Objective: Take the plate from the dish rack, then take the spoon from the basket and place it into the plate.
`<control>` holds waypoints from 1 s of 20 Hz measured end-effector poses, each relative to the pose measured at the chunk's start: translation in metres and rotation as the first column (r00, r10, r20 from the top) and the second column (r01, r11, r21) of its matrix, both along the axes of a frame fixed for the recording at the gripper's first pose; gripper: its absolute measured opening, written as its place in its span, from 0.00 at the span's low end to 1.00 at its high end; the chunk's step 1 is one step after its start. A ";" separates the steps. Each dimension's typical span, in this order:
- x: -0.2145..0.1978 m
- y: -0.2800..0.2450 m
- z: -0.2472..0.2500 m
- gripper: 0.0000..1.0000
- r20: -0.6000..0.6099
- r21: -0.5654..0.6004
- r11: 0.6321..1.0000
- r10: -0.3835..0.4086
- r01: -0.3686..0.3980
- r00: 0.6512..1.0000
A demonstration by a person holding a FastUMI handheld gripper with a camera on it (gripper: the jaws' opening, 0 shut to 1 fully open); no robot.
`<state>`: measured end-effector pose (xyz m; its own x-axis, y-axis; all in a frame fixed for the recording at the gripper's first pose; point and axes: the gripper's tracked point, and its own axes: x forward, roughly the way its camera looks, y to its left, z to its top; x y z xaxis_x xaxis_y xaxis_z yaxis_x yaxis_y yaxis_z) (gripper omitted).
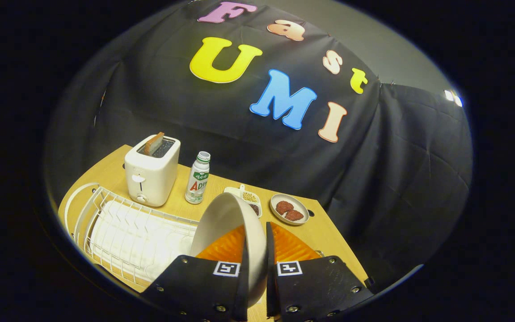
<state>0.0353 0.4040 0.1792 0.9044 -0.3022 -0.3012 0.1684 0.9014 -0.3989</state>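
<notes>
A white plate (pixel 226 223) stands on edge between my fingers, lifted above the table, its rim pinched by both of them. My gripper (pixel 256 264) is shut on that rim. The white wire dish rack (pixel 128 228) lies just left of the fingers on the wooden table (pixel 329 241), and its slots near the plate hold nothing. The lower part of the plate is hidden behind the fingers.
Behind the rack stands a white toaster (pixel 151 175) with a slice of bread in it. Beside it is a small bottle (pixel 197 178), then a small white dish of beans (pixel 249 198) and a small plate with brown food (pixel 289 209). The table's right edge runs close by.
</notes>
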 end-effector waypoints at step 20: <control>-0.132 -0.027 -0.035 0.16 -0.023 0.286 0.957 0.063 -0.054 0.998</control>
